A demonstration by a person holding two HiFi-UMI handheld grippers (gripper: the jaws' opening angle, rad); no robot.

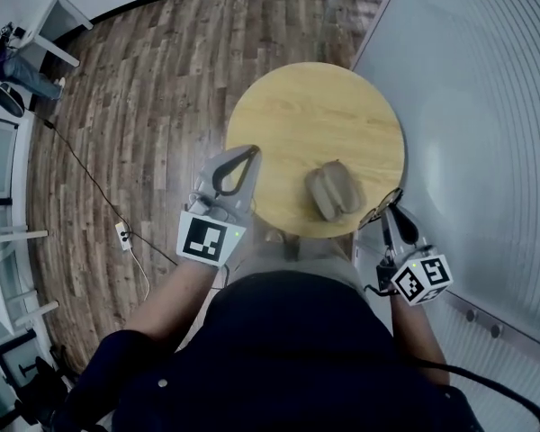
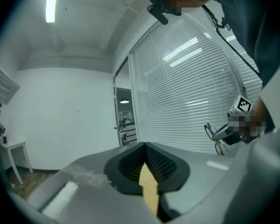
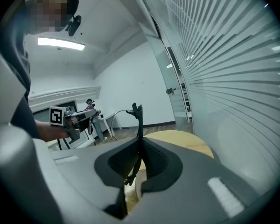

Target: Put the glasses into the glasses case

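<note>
A brown glasses case [image 1: 335,192] lies shut on the round wooden table [image 1: 297,106], near its front edge. My right gripper [image 1: 392,214] hovers just off the table's right front rim and is shut on the dark-framed glasses [image 1: 379,211]. In the right gripper view the glasses [image 3: 137,118] stick up from between the jaws of that gripper [image 3: 140,141]. My left gripper [image 1: 252,151] is at the table's left edge, its tips together and nothing in them. In the left gripper view its fingertips [image 2: 144,146] meet, and the right gripper [image 2: 228,132] shows far right.
A wall of white blinds [image 1: 486,115] runs close along the table's right side. Wooden floor [image 1: 144,88] lies to the left, with a cable and power strip [image 1: 123,235]. White furniture [image 1: 58,25] stands at the far left.
</note>
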